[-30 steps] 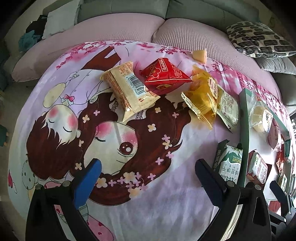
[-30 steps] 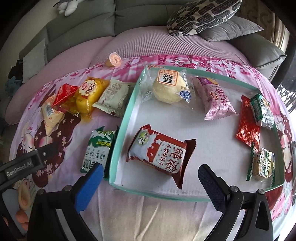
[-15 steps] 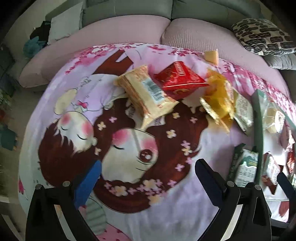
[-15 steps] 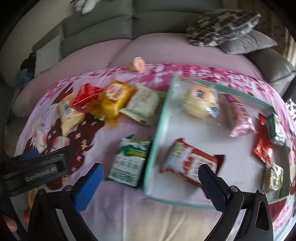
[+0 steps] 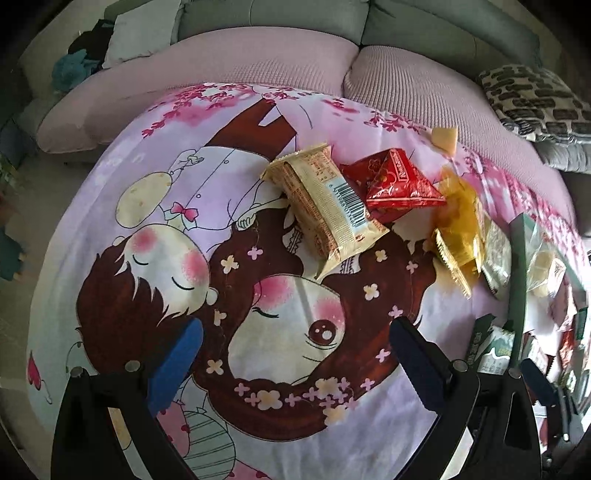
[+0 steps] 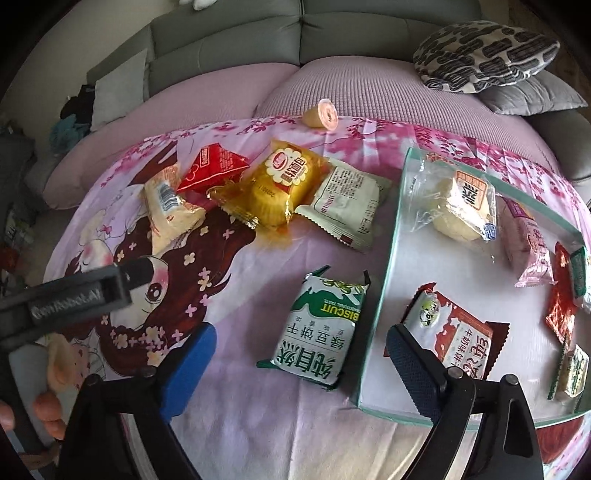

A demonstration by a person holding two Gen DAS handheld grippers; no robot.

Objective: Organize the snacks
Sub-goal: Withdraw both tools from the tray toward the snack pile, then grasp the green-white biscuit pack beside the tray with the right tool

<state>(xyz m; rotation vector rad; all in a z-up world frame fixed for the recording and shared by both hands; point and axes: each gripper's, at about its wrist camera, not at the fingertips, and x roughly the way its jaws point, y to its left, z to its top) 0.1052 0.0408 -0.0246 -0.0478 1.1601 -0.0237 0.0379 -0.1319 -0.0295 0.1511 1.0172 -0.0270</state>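
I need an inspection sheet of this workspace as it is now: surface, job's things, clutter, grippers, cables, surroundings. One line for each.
Surface: cartoon-print sheet over a pink cushion.
Job's things: green-rimmed tray holds several packets; green biscuit pack lies beside it; beige pack, red pack, yellow pack and white pack lie outside.
Clutter: small round snack near the sheet's far edge.
Grippers: left gripper open, empty; right gripper closing, nothing between the jaws.
Cables: nothing seen.
Surroundings: grey sofa, patterned pillow.

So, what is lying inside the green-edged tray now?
Inside the tray: a pale bun, a pink pack, a red milk-biscuit pack, red foil and small green packs. Its right end is cut off.
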